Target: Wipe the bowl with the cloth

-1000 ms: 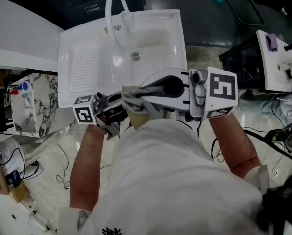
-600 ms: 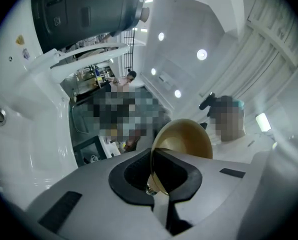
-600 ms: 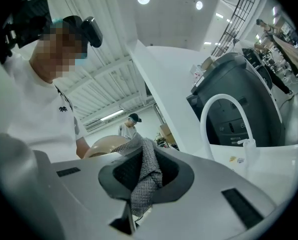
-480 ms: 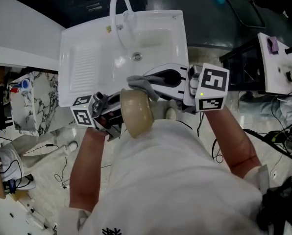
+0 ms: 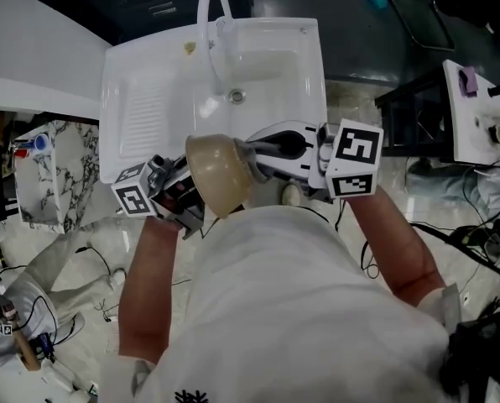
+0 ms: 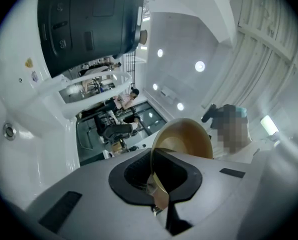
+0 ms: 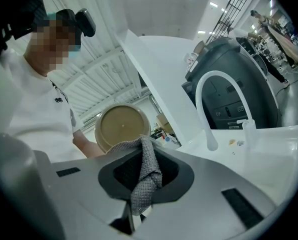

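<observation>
Bowl [image 5: 219, 173] hangs tipped on its side over the front edge of the sink [image 5: 149, 99], rim pinched in our left tool [image 6: 159, 199], so the cloth [image 7: 146, 179] clamped in our right tool [image 7: 136, 211] can reach it.

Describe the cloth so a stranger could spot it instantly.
Start at the white sink; at its near edge, the right hand-held gripper is shut on the cloth. It is the only grey, woven strip there, next to the smooth tan bowl.
</observation>
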`<state>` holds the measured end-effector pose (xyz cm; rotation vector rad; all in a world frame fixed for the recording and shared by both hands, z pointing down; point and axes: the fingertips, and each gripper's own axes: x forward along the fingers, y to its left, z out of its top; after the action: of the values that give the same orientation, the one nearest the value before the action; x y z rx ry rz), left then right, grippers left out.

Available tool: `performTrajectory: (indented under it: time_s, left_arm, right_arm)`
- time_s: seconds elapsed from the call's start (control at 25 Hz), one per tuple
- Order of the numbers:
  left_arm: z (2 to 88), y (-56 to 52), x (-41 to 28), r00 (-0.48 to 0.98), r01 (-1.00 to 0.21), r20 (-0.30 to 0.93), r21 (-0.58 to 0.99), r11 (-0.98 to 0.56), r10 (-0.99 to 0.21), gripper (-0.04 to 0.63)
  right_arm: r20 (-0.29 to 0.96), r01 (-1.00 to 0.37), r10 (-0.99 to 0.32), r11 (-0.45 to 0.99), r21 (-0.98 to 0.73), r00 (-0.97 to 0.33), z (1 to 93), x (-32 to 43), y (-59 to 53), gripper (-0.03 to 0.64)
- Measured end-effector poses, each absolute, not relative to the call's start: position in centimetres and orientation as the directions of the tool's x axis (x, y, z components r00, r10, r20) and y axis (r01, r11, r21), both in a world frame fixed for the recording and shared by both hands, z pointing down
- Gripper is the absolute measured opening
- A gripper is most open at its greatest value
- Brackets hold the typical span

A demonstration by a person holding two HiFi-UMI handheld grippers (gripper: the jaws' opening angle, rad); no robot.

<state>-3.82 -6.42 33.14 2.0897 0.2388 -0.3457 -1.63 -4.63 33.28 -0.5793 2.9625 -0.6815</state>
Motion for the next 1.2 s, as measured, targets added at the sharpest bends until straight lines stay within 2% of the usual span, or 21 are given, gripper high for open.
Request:
performTrajectory:
  time_s: [0.32,0.52,0.92,1.2]
  left_arm:
    - [35.2,-11.2,-6.2,0.954,0.156,-0.264,0.84,-0.52,-0.14,0.018]
    - [36.9,-12.7,-7.2,0.965,0.052,-0.178,0.85,-0.525,-0.192,0.018]
    - [40.7,-14.1,-9.8,0.981,-0.104,0.001,0.849,-0.518,-0.195,0.018]
    - [42.5,-14.3,-12.5,0.978,-0.193,0.121,0.829,-0.525,-0.167,0.018]
  right_arm:
    - [0.05,-0.305,-0.321,0.824,-0.477,-0.946,34.0,-4.3,-4.1,0.035]
    - [0.06,-0.296,-0.305,0.827,-0.477,-0.95,33.7,-5.9,-3.8,0.035]
    - [0.084,-0.352,-0.354,0.821,-0.449,-0.932,32.4,-7.1,-5.5,0.035]
    - [0.102,-0.441,-0.443,0.786,-0.434,-0.891,32.3,-8.1,-7.9,0.035]
